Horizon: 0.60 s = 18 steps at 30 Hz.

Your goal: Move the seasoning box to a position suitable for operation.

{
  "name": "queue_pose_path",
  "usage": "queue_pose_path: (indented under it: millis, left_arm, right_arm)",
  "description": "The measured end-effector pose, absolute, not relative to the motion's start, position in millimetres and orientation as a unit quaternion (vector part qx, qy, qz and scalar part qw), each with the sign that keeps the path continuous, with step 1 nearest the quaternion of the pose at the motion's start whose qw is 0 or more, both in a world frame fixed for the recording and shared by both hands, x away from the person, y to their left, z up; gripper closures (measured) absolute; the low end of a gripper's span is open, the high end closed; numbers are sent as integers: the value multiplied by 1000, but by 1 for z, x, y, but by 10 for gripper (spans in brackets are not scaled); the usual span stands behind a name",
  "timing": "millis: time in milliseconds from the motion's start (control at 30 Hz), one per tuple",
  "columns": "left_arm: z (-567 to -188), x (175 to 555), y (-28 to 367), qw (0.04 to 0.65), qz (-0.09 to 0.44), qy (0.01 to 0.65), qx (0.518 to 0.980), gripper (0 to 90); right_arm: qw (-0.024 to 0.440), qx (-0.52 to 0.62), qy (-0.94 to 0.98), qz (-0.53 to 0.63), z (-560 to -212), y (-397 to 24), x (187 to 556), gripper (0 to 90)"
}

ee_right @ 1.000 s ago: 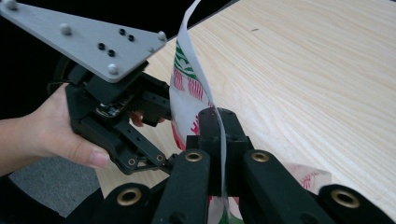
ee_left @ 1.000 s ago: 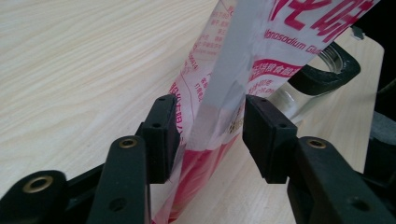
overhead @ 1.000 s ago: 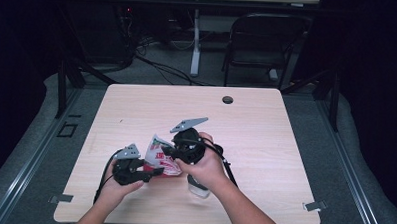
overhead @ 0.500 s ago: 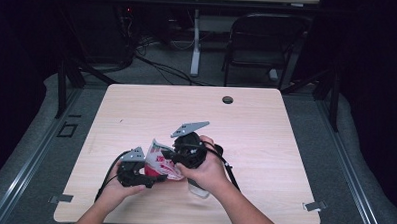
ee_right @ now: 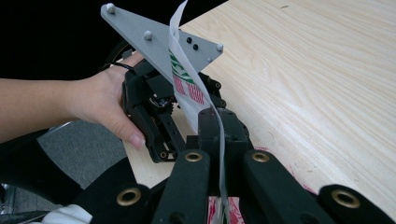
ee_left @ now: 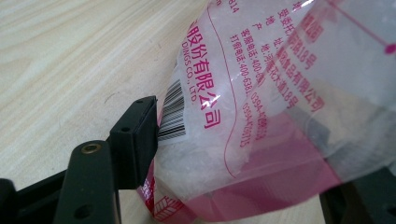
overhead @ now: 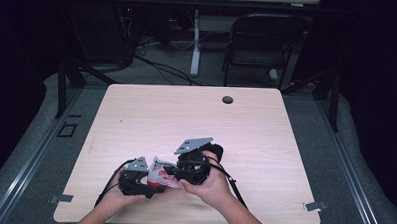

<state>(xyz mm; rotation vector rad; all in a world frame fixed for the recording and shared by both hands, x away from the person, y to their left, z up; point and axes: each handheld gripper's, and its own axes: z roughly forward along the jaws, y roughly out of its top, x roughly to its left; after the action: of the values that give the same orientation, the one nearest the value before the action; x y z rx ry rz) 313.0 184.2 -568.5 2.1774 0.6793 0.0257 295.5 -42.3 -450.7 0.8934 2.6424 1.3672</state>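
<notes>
A pale wood-grain table (overhead: 265, 144) with rounded corners stands on grey floor (overhead: 355, 162). A small dark round hole (overhead: 228, 99) sits near its far edge, right of middle. The bag (overhead: 160, 174) is near the front edge

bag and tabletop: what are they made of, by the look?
Bag: thin clear plastic film, glossy; it crinkles, carries highlights, and the pink print and barcode sit on a see-through skin. The right claw is shut on its edge.
Tabletop: pale wood-grain surface, matte; probably laminate rather than solid wood, though the pictures leave that open.
</notes>
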Motion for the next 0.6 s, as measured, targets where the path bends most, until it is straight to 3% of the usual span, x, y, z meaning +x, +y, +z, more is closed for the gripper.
queue_pose_path:
  millis: [333, 600]
  left_arm:
    - [-581, 313, 168, 383, 22, 260, 886, 347]
    - [-584, 314, 168, 394, 28, 256, 882, 349]
  right_arm:
    - [16, 287, 846, 448, -453, -48, 292, 900]
    - [13, 289, 842, 456, -454, -51, 292, 900]
